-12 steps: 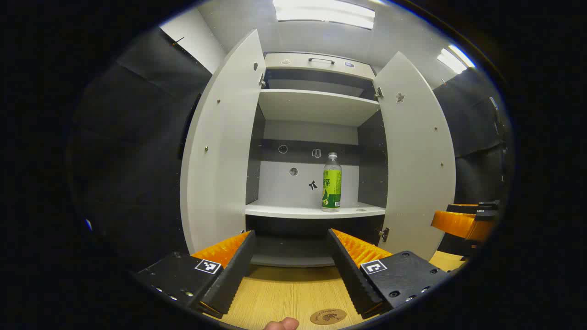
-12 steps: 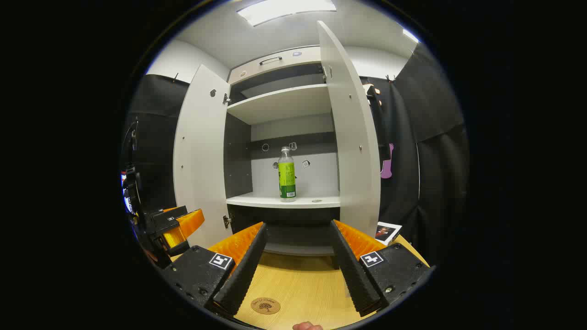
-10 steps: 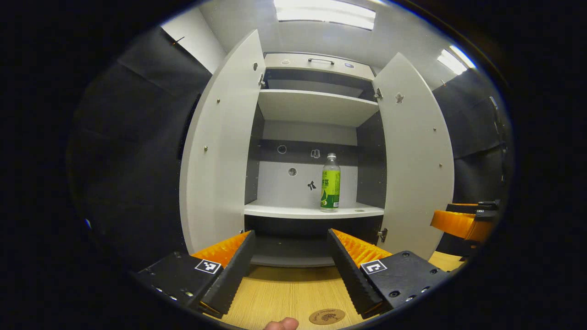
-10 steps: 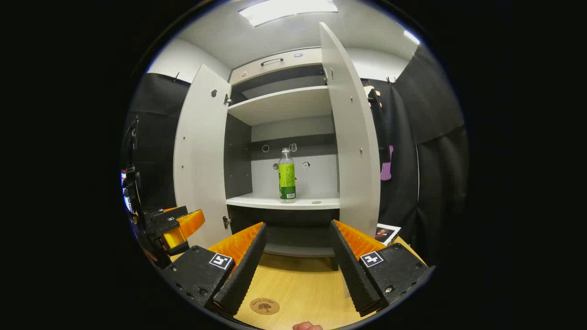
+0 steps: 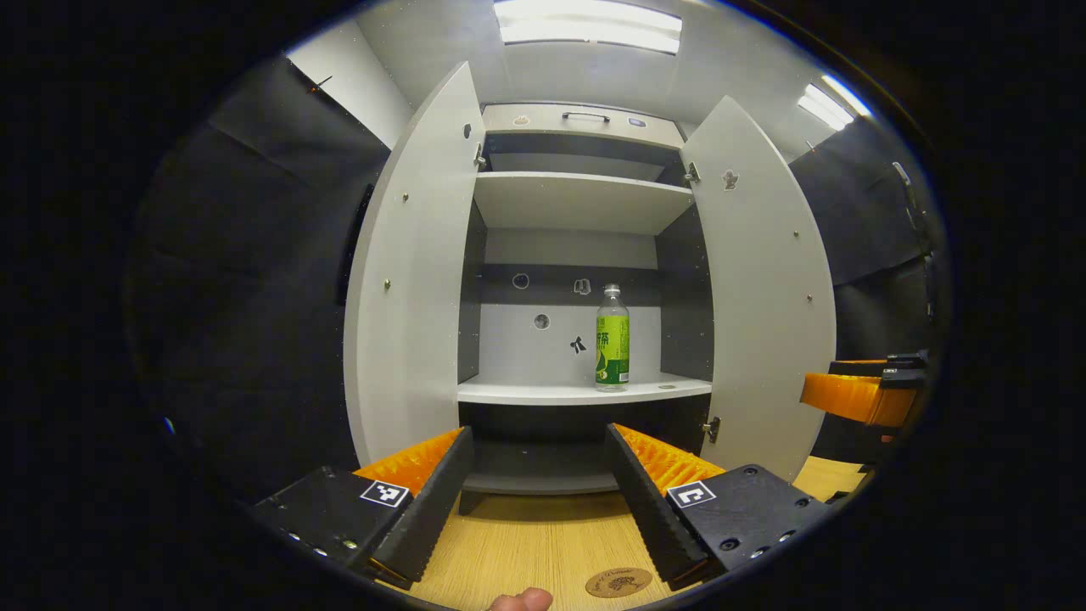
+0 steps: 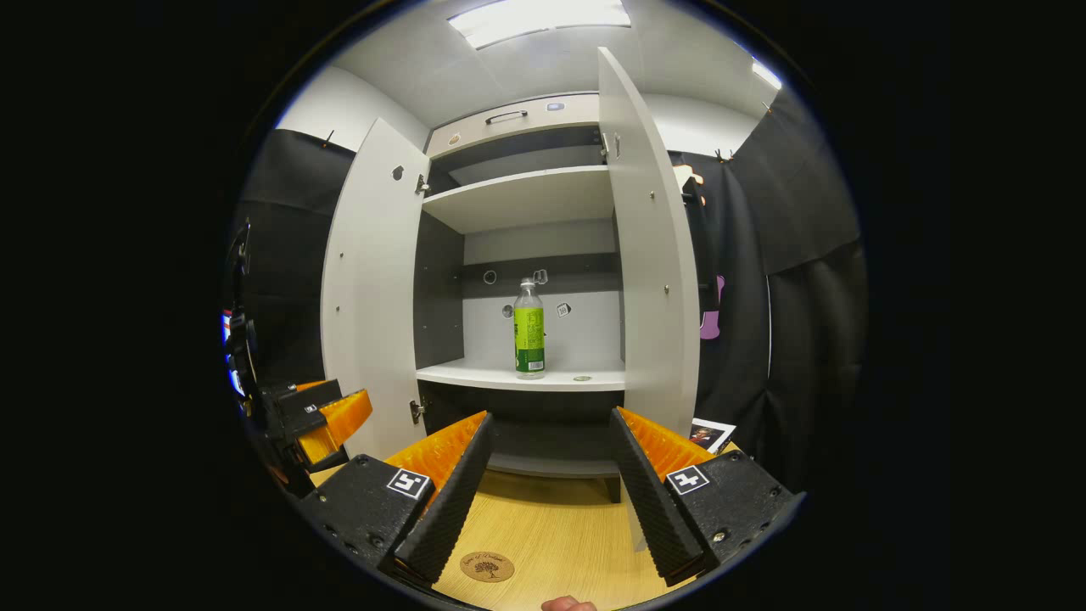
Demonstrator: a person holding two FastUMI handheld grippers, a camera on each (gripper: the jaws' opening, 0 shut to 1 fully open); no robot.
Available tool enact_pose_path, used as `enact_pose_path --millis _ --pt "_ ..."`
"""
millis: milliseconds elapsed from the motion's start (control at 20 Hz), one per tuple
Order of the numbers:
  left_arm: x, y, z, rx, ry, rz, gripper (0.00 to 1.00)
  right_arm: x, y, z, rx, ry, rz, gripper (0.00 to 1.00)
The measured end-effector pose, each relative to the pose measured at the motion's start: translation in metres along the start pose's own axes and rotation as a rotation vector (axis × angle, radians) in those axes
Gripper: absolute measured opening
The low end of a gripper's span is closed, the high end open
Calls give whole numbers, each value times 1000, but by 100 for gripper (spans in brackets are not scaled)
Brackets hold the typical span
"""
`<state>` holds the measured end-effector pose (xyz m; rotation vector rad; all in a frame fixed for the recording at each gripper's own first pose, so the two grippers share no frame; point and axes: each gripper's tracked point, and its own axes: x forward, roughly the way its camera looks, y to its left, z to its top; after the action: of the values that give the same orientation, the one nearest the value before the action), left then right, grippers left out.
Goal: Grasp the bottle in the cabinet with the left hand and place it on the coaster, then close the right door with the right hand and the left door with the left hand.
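On the cabinet's [image 5: 585,136] lower shelf the bottle [image 5: 612,338] stands upright, between both open doors. Well short of the cabinet, the left gripper [image 5: 536,475] and right gripper [image 6: 547,462] hold their jaws apart, empty. A careless reach could tip the tall, narrow bottle.
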<state>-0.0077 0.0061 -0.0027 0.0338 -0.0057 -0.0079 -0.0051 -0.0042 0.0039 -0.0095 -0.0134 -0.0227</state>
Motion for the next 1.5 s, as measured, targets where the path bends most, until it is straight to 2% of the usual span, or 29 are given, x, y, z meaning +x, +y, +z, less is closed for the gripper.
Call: enact_pose_path --millis 400,700,950,1200,1350,1500 --pt "3 0 2 7 -2 -12 94 -2 -1 0 11 0 -7 83" --pt "21 -16 10 -23 -5 -89 95 -2 3 -1 1 9 -2 83" --pt "68 -59 25 -75 14 -288 95 -5 9 0 39 4 -3 83" --pt "132 -91 51 -80 -28 -398 95 -12 0 -1 40 -8 -44 83" --pt "180 -105 56 -81 -32 -416 95 -16 -11 1 39 -18 -75 83" --pt "232 -110 51 -84 -7 -393 95 -21 -22 -2 47 -2 -101 83"
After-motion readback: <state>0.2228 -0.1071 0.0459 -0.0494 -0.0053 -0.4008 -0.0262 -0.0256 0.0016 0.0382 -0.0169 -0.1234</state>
